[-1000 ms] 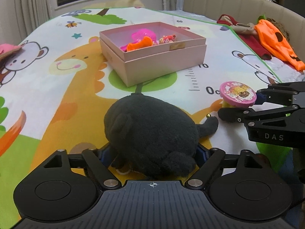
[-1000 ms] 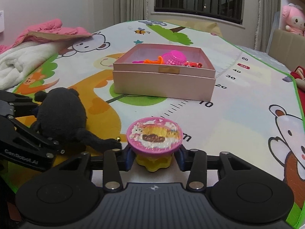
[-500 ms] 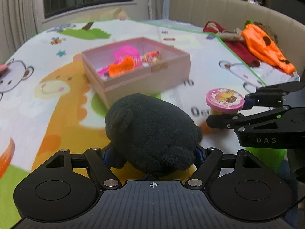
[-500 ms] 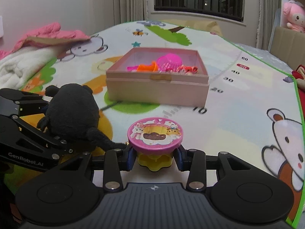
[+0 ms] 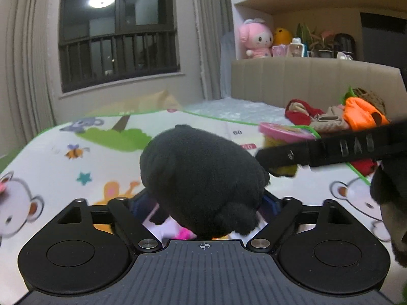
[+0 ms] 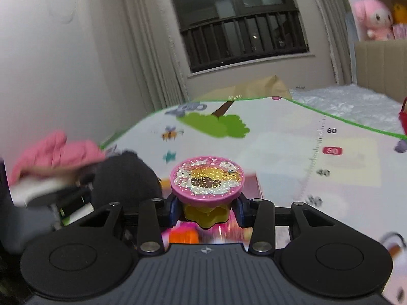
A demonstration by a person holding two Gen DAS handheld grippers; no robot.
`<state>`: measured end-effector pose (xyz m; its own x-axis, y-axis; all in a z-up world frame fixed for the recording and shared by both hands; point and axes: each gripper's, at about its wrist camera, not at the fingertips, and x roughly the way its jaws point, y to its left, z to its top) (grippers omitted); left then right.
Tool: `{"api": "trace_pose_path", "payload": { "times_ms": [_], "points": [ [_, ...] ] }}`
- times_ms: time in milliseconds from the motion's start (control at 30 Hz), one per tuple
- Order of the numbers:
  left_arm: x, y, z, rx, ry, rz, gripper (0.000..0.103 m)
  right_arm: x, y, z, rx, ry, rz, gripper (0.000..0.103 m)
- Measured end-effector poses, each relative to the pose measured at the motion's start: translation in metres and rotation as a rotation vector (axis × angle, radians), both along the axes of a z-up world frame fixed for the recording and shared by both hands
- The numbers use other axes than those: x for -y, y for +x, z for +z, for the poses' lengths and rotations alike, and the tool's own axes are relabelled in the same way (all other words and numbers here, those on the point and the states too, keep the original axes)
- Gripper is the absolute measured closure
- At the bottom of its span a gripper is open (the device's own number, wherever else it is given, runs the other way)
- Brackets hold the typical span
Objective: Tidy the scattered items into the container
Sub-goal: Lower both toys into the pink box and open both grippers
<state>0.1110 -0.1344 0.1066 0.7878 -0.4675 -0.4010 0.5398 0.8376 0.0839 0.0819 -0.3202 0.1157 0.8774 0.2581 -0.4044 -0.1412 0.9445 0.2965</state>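
Note:
My left gripper is shut on a black plush toy and holds it in the air. My right gripper is shut on a yellow pot with a pink glitter lid, also lifted. The pot and the right gripper's arm show in the left wrist view. The plush shows at the left of the right wrist view. The pink box is mostly hidden under the grippers; a strip of its far wall and pink and orange toys inside show beneath the right gripper.
The cartoon play mat stretches ahead. A pink cloth lies at its left edge. Red and orange clothes lie at the right by a beige headboard. A window and curtains are behind.
Both grippers have risen and moved forward with their loads to above the pink box. The box has dropped out of sight beneath them and the views now tilt up toward the window.

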Motion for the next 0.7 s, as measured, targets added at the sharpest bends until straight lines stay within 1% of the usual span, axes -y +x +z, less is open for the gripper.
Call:
{"api": "trace_pose_path", "payload": {
  "times_ms": [33,100,200,300,367,433,500,533,633,700],
  "points": [
    [0.002,0.01,-0.001,-0.012,0.008,-0.006,0.009,0.003,0.009,0.001,-0.012,0.011,-0.013,0.055],
    [0.003,0.018,-0.002,-0.024,0.022,0.004,0.008,0.007,0.017,-0.001,-0.026,0.015,-0.032,0.054],
    [-0.004,0.014,-0.004,-0.031,0.02,0.029,0.006,0.011,0.012,-0.011,-0.032,0.0,-0.052,0.049],
    [-0.014,0.002,-0.012,-0.073,0.028,0.053,0.006,0.015,0.001,-0.024,-0.057,-0.007,-0.068,0.048],
    [-0.023,-0.013,-0.019,-0.101,0.035,0.064,0.006,0.014,-0.009,-0.032,-0.061,-0.039,-0.074,0.047],
    [-0.033,-0.029,-0.028,-0.14,0.027,0.074,0.005,0.01,-0.021,-0.039,-0.053,-0.091,-0.079,0.037],
    [-0.039,-0.04,-0.037,-0.177,0.017,0.081,0.005,0.007,-0.033,-0.047,-0.054,-0.133,-0.075,0.035],
    [-0.041,-0.045,-0.043,-0.194,0.017,0.086,0.005,0.006,-0.036,-0.052,-0.066,-0.137,-0.071,0.035],
    [-0.042,-0.049,-0.061,-0.239,0.033,0.132,0.005,0.005,-0.034,-0.066,-0.121,-0.1,-0.064,0.035],
    [-0.043,-0.047,-0.07,-0.265,0.033,0.142,0.006,0.004,-0.031,-0.073,-0.145,-0.08,-0.071,0.035]
  ]
}}
